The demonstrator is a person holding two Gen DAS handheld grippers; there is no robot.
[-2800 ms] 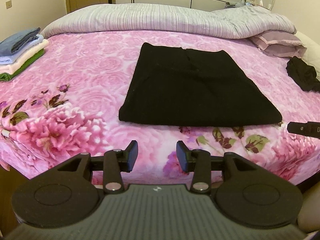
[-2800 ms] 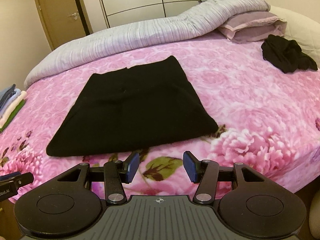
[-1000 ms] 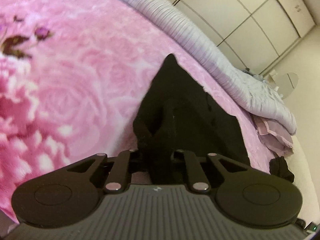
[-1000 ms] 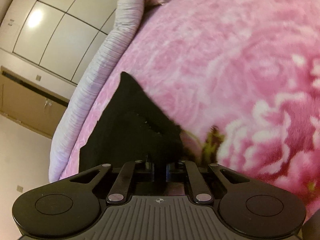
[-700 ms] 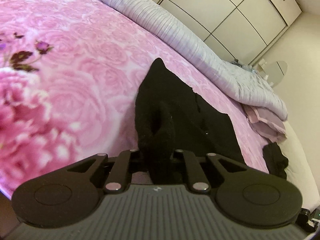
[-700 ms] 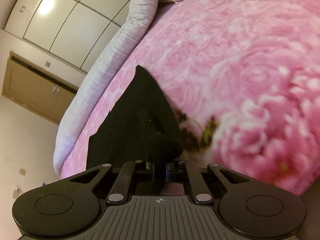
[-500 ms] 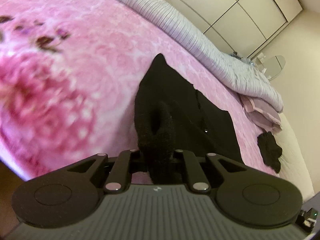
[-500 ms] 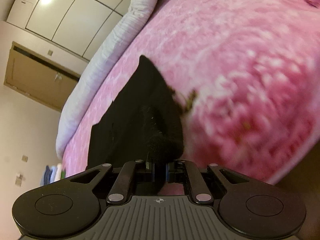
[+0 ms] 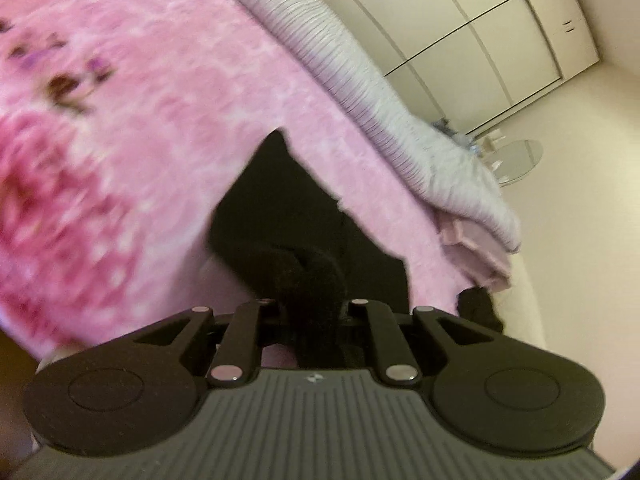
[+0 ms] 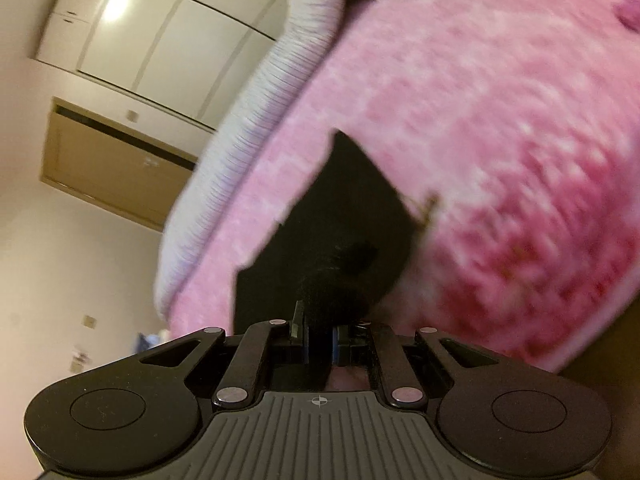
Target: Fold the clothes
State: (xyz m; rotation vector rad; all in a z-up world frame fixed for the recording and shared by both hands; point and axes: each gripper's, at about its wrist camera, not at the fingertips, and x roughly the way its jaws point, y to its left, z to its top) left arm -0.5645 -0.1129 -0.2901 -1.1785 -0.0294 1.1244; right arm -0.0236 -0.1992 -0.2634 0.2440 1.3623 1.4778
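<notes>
Left wrist view: the left gripper (image 9: 314,314) is seen clamped narrow on a thick bunch of the black garment (image 9: 280,200), the cloth filling the gap between its fingers and rolling up just beyond them. From that pinch the garment runs away from the gripper toward the far side of the pink floral bedspread (image 9: 120,100), tapering to a far corner that lies flat on the bed, so its long axis is lined up roughly with the direction in which the gripper points. In the right wrist view the right gripper (image 10: 320,338) is drawn almost fully together on another bunch of the same garment, whose dark panel likewise stretches outward and away to a far corner. Both near corners are thus held, one in each hand, with neither hand nearer than the other; the far edge rests on the bedspread, short of the grey ribbed duvet (image 9: 360,72). A fold of near edge over far edge is judged to be in hand, and it would call for both grippers to be carried forward along that axis together. A small dark heap (image 9: 478,306) is seen at the right, well apart.
</notes>
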